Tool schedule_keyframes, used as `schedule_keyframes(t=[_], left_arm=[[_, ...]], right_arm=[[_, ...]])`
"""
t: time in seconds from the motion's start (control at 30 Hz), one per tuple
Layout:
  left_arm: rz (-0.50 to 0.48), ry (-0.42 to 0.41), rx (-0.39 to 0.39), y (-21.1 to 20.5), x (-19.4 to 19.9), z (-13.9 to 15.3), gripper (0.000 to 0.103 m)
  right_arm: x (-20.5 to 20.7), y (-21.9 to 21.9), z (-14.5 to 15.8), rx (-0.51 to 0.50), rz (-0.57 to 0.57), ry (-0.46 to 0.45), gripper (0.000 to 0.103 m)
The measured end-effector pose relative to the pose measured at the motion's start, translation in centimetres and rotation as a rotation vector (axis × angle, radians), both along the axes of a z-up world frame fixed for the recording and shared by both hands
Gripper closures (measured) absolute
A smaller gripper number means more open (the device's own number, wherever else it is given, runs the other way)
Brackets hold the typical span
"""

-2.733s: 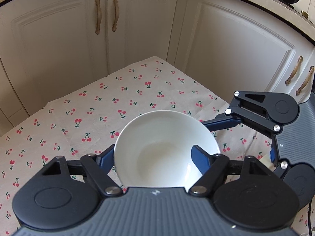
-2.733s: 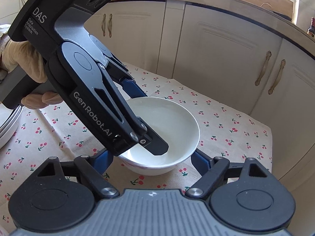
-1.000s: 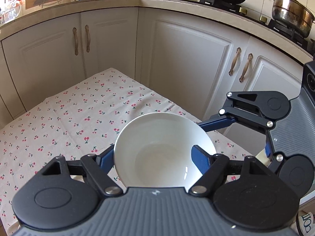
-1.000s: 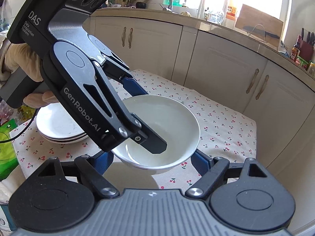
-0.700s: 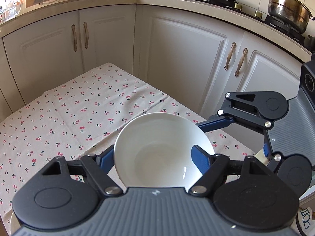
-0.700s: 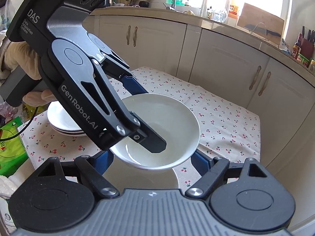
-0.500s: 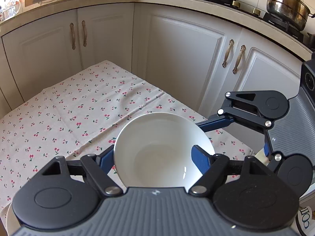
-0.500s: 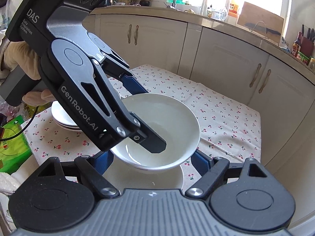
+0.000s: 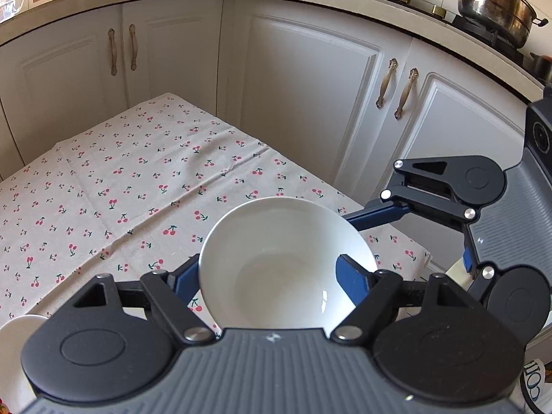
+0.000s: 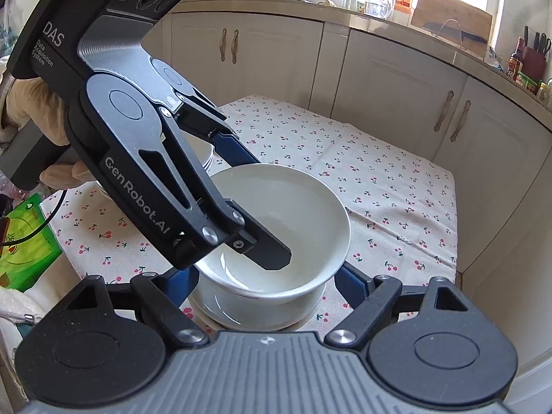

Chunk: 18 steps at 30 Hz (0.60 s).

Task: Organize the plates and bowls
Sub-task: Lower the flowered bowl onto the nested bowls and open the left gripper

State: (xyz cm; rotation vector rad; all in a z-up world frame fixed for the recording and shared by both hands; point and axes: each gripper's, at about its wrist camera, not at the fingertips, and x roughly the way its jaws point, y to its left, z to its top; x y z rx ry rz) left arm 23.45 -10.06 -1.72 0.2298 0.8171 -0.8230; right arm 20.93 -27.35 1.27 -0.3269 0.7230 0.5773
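Overhead, both wrist views look down on a desk (image 9: 103, 186) covered with a cherry-print cloth (image 10: 379, 179), set in the corner of cream kitchen cabinets (image 9: 303, 96). Next in size, the left gripper (image 10: 262, 214) reaches in from the left of the right wrist view, one blue finger outside the far wall of a white bowl (image 10: 293, 217) and a black finger pressed inside it, so it is clamped on the bowl's rim. That bowl (image 9: 283, 265) sits upright, held just above a second white bowl (image 10: 255, 307) that stands on the cloth near the desk's near edge; whether the two touch cannot be told. The right gripper (image 10: 265, 283) is spread wide, its blue fingers (image 10: 348, 283) on either side of the bowls, and whether they touch them cannot be told. In the left wrist view the right gripper (image 9: 414, 234) shows at the right, one blue finger reaching toward the bowl's rim. Behind the left gripper, a stack of white plates (image 10: 207, 155) lies on the cloth, mostly hidden. A steel pot (image 9: 493, 3) stands on the counter at upper right in the left view. A green packet (image 10: 24, 241) lies off the desk's left edge.
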Motion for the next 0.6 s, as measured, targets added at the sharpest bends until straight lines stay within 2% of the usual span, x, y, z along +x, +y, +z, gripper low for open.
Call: schedule_keyframes(t=[0.6], left_arm=[[-0.018, 0.021, 0.015, -0.3, 0.0, -1.6, 0.023]], right_arm=[[0.1, -0.2, -1.0, 0.004, 0.0, 0.056, 0.014]])
